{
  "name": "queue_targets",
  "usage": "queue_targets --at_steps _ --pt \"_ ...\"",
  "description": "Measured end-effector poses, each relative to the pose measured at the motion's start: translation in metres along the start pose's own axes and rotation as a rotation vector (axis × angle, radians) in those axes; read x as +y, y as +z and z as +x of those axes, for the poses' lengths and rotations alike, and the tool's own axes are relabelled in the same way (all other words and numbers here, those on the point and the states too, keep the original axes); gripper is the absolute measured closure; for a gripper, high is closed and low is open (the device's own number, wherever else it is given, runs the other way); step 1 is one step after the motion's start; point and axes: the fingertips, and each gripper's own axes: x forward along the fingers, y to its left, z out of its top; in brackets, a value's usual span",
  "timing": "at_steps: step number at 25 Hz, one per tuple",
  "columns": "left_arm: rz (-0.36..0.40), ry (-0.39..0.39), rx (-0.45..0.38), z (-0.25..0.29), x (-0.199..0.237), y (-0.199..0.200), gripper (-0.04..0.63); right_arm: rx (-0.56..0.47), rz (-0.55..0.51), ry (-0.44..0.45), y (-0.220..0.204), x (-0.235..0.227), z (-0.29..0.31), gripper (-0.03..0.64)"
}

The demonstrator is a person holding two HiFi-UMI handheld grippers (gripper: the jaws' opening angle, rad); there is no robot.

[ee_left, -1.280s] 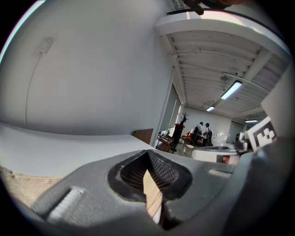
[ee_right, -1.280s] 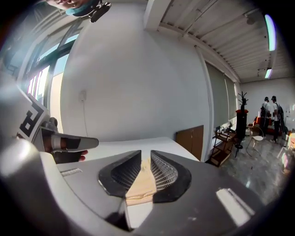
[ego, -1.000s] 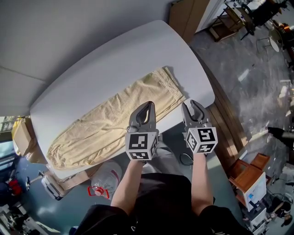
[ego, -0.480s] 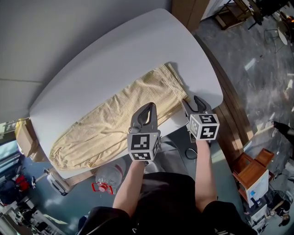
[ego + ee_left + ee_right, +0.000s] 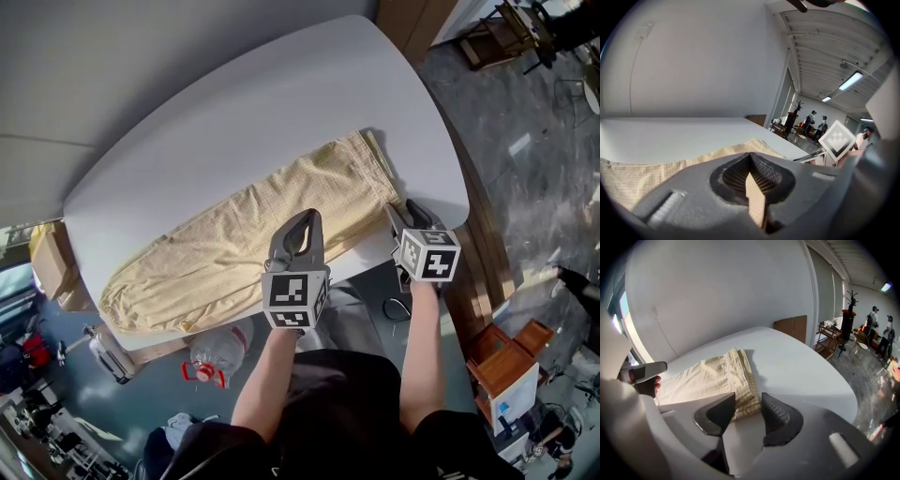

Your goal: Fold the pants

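Beige pants (image 5: 234, 234) lie flat and slantwise on a white table (image 5: 234, 112), waistband at the right, leg ends at the left. My left gripper (image 5: 305, 220) hovers over the pants' near edge at mid-length. In the left gripper view its jaws (image 5: 750, 154) meet at the tips, shut, with nothing held, and the pants (image 5: 628, 178) lie beyond them. My right gripper (image 5: 406, 214) is at the near corner of the waistband. Its jaws (image 5: 748, 399) are apart and closing, with the waistband corner (image 5: 743, 394) just ahead between them, not pinched.
The table's rounded near edge (image 5: 375, 262) runs under both grippers. On the floor stand a water bottle (image 5: 217, 361), a cardboard box (image 5: 47, 272) at the left and wooden boxes (image 5: 506, 361) at the right. People (image 5: 876, 319) stand far off across the room.
Both grippers have come down toward the table's near edge. The right one sank more, tipped downward and now sits at the waistband corner. The pants have not moved.
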Motion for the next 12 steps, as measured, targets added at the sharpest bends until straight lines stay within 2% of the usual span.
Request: queue_targets --at_steps 2,6,12 --pt "-0.006 0.013 -0.007 -0.006 0.006 0.002 0.592 0.026 -0.027 0.015 0.0 0.006 0.002 0.481" --pt "-0.021 0.043 -0.023 -0.023 0.022 0.004 0.592 0.018 -0.036 0.003 0.007 0.013 -0.002 0.542" --pt "-0.055 0.099 -0.049 -0.055 0.053 0.003 0.592 -0.076 -0.023 -0.018 0.026 0.03 -0.02 0.551"
